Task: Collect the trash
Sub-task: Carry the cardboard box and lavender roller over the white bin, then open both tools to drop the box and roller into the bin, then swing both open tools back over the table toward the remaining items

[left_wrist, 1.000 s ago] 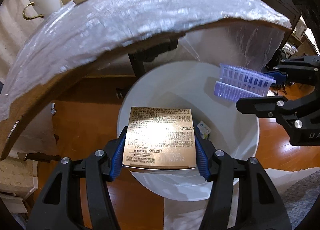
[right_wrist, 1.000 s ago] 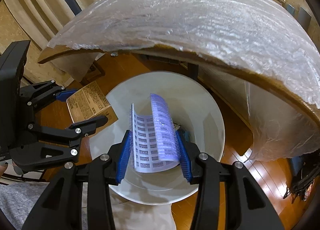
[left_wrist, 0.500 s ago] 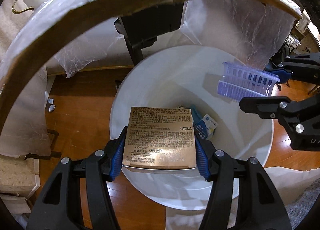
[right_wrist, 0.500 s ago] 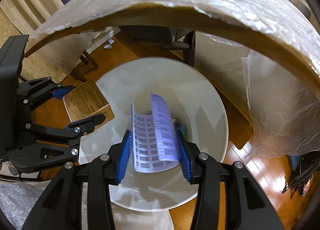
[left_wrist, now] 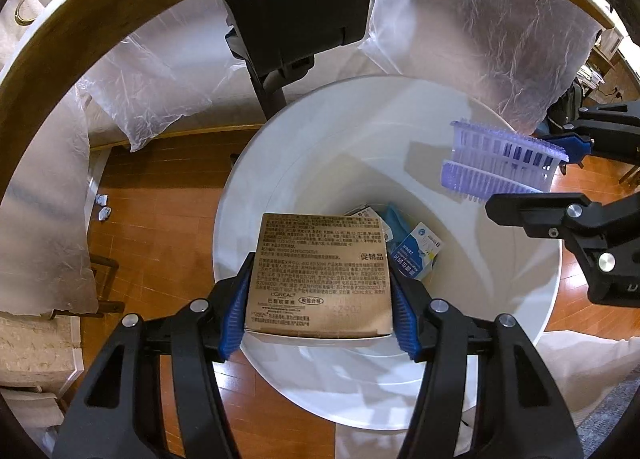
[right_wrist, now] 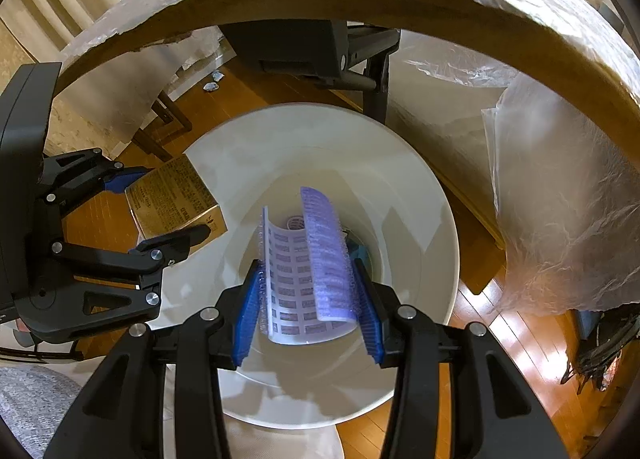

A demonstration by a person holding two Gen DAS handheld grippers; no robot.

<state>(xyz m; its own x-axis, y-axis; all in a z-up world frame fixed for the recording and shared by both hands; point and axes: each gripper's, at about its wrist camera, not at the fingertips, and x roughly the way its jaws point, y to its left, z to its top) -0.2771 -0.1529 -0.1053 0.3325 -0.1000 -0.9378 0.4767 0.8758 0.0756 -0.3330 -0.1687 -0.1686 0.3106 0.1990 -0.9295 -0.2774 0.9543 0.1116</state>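
A gold printed cardboard box is clamped between the blue pads of my left gripper, over the near rim of a white round trash bin. The same box shows at the left of the right wrist view, over the bin's left rim. My right gripper is shut on a bent purple plastic strip with bristles, held above the bin's mouth; that strip appears at the right in the left wrist view. Blue packets lie at the bin's bottom.
The table's edge, wrapped in clear plastic film, arches over both views just beyond the bin. A black table leg stands behind the bin on the wooden floor. A white cloth lies at lower right.
Both grippers have sunk below the table's edge toward the bin, which now looks larger. The table top has slid out of view. Both grips are unchanged.
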